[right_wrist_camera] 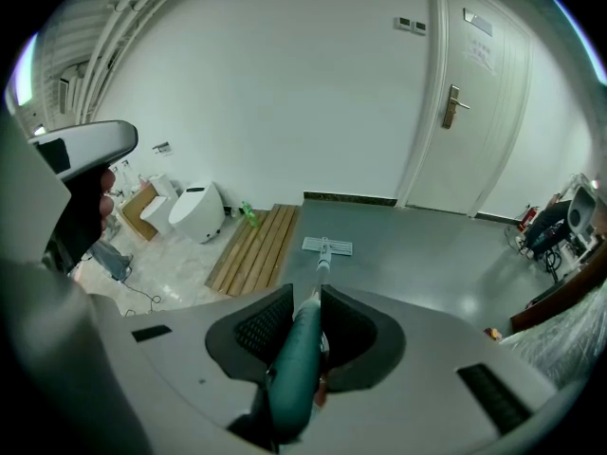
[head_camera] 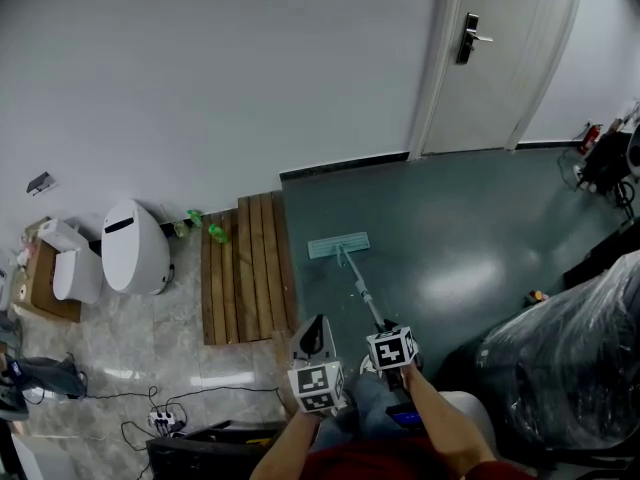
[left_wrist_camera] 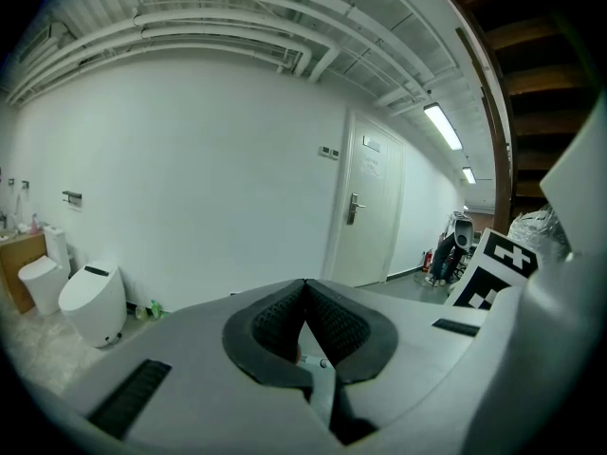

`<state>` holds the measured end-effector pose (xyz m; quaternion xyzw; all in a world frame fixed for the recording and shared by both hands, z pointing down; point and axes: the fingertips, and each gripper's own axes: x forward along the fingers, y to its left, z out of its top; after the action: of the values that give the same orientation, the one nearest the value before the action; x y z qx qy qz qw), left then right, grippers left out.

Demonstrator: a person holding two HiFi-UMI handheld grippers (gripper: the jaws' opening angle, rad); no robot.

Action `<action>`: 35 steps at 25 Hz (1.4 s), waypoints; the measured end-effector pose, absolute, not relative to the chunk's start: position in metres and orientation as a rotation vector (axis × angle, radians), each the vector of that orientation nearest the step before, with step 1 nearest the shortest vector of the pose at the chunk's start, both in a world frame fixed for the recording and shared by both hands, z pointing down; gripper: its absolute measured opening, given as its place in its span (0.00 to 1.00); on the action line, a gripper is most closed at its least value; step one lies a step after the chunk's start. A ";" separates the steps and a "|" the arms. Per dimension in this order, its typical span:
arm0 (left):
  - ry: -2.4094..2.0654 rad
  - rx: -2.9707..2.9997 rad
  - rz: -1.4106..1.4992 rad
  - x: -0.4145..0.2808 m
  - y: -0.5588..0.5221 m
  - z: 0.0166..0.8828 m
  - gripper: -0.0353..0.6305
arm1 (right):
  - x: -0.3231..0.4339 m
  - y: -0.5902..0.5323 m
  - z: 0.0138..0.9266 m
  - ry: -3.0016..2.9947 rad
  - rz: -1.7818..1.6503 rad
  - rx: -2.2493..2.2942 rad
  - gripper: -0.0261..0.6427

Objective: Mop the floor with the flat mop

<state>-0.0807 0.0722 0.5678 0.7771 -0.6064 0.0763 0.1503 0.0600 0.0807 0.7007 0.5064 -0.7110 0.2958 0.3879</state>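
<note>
Grey-green floor (head_camera: 450, 228) runs to the door, and the flat mop (head_camera: 338, 245) rests head-down on it, near the wooden slats (head_camera: 245, 268). The right tool (right_wrist_camera: 305, 297) is clenched on the teal handle (right_wrist_camera: 294, 368); the left tool (left_wrist_camera: 305, 287) is closed on nothing. This looks like mid-stroke; the next pull should keep the head flat.

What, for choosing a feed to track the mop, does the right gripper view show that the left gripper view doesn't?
Only the right gripper view: the mop handle clamped in the right gripper, the flat mop head on the grey floor, the wooden slat platform. Only the left gripper view: the left gripper shut and empty, ceiling light strips. Both: the white door, the toilet.
</note>
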 end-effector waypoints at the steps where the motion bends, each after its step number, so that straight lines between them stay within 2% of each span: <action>1: -1.736 2.235 0.219 -0.080 0.076 0.569 0.07 | 0.060 0.086 0.701 -1.808 0.754 1.290 0.19; 12: -1.757 2.216 0.228 -0.075 0.121 0.574 0.08 | 0.065 0.129 0.693 -1.831 0.732 1.283 0.19; 26: -1.765 2.188 0.268 -0.016 0.196 0.578 0.08 | 0.115 0.206 0.690 -1.868 0.753 1.277 0.19; 35: -1.833 2.142 0.266 -0.012 0.243 0.568 0.07 | 0.126 0.246 0.687 -1.879 0.746 1.263 0.19</action>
<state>-0.0124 0.2431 0.5681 0.7473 -0.6396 0.0928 0.1543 0.1263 0.2459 0.6866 0.4923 -0.7324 0.2908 0.3697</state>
